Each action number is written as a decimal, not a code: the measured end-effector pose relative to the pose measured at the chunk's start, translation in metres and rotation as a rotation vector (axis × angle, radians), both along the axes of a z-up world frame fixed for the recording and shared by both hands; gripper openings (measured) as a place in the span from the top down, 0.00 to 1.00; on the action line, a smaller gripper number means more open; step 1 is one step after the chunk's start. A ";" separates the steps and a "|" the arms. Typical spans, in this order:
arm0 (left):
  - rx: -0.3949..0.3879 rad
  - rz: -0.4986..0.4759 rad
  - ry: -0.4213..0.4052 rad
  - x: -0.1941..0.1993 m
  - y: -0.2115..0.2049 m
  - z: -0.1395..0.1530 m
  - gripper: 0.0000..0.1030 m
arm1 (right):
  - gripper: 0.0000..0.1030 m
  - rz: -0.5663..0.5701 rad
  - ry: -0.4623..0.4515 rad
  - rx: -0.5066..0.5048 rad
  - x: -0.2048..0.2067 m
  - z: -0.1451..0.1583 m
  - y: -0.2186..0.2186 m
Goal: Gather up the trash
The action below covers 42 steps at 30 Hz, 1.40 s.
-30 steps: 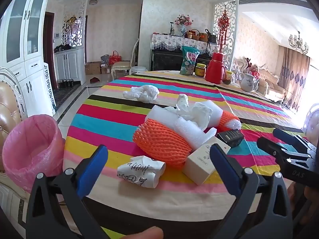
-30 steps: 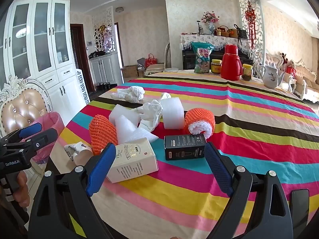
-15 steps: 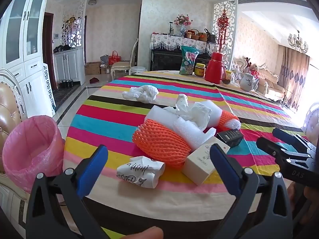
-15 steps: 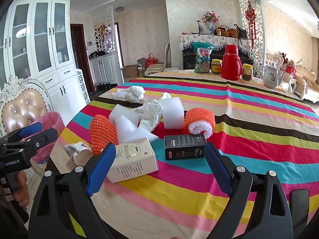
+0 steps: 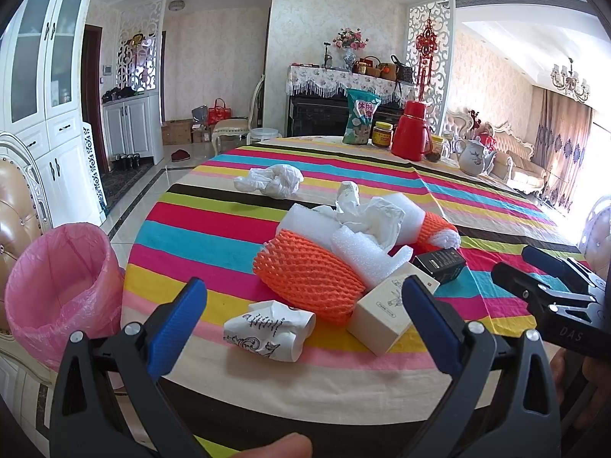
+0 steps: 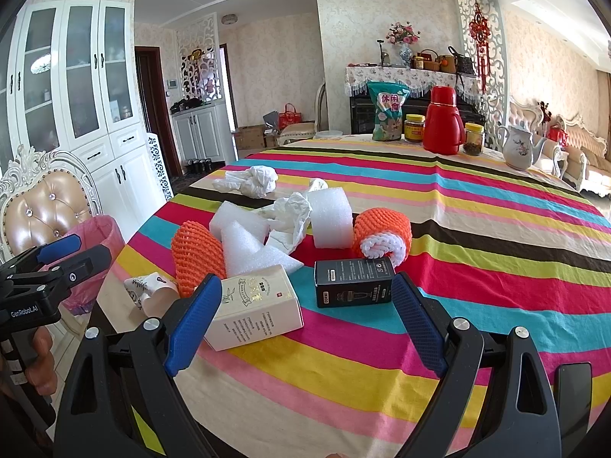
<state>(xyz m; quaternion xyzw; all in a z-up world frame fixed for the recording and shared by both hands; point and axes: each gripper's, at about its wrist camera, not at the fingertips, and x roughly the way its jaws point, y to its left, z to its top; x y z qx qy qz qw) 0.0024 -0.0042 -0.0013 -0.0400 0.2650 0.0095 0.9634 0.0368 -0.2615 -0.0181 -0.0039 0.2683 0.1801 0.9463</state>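
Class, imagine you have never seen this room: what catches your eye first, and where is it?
The rainbow-striped tablecloth fills the view. At its near end sits a heap of orange foam netting, white foam and small boxes. A pink-lined bin stands off the table's left edge.

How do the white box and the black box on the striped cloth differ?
The white box is larger and pale with a green plant print; the black box is smaller and dark with white print. The white box sits nearer the table edge; the black box sits further in. Both are cartons lying on their sides.
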 end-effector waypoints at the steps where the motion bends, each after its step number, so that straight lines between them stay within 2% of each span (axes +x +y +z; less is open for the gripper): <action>1: 0.000 0.001 0.000 0.000 0.001 0.000 0.04 | 0.18 0.001 -0.001 0.000 0.000 0.000 0.000; 42: -0.002 0.001 0.002 -0.001 0.002 0.004 0.04 | 0.17 -0.002 0.001 0.002 -0.001 0.000 -0.001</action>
